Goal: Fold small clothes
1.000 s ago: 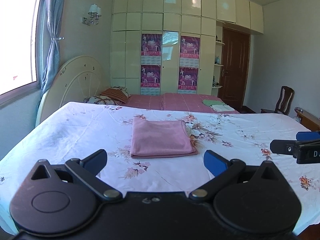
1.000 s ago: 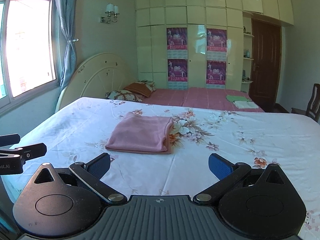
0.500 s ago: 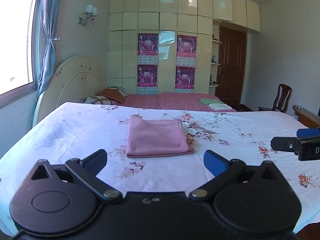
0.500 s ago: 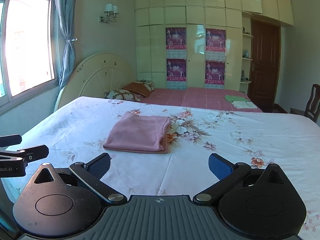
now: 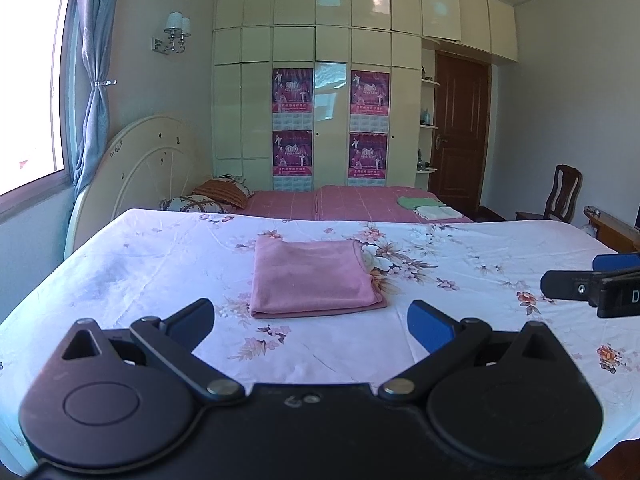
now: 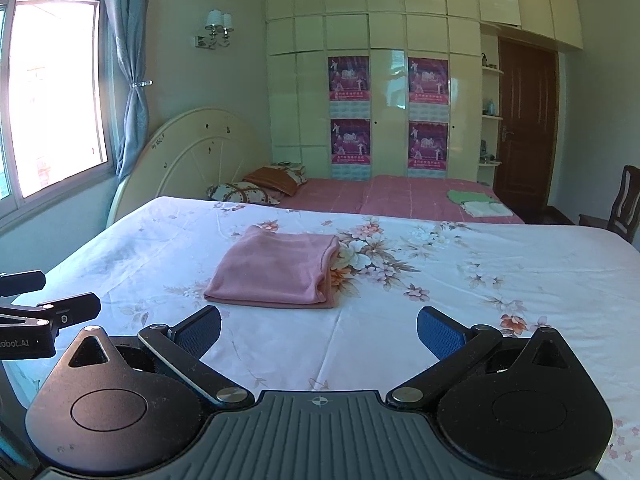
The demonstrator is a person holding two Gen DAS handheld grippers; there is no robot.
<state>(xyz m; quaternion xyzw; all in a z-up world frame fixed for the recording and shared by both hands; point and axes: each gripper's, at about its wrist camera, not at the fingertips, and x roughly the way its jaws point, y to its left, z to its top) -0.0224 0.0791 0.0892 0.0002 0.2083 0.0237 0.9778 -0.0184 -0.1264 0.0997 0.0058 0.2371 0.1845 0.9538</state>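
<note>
Two grippers, both spread wide and holding nothing. Left gripper (image 5: pixel 310 318) low at the near edge of the bed (image 5: pixel 120 264), blue pads apart, with the pink cloth (image 5: pixel 312 276) straight ahead beyond the fingertips and not touching them. Right gripper (image 6: pixel 319 326) also low at the near edge, fingers parted, the same pink cloth (image 6: pixel 276 270) ahead and slightly to the left of its centre line, clear of the pads.

Lies flat on the flowered sheet as a tidy rectangle, roughly in the middle of the bed, well short of the pillows (image 5: pixel 208 198) by the headboard. Looks already folded several layers deep: stacked edges show along the right side and the near edge, with a smooth rounded fold on the left. Long axis hard to judge under the fisheye; seems to run away from the grippers toward the far pink bed (image 5: pixel 360 202), with a short edge facing them.

Sits about equally near to both, perhaps a touch better centred for the left; open layered edges lie on the right gripper's side. Probably near the end of this piece: either one more fold across the long axis, near edge carried to far edge, or done. Green and white folded items (image 5: pixel 428 206) rest on the far bed.
</note>
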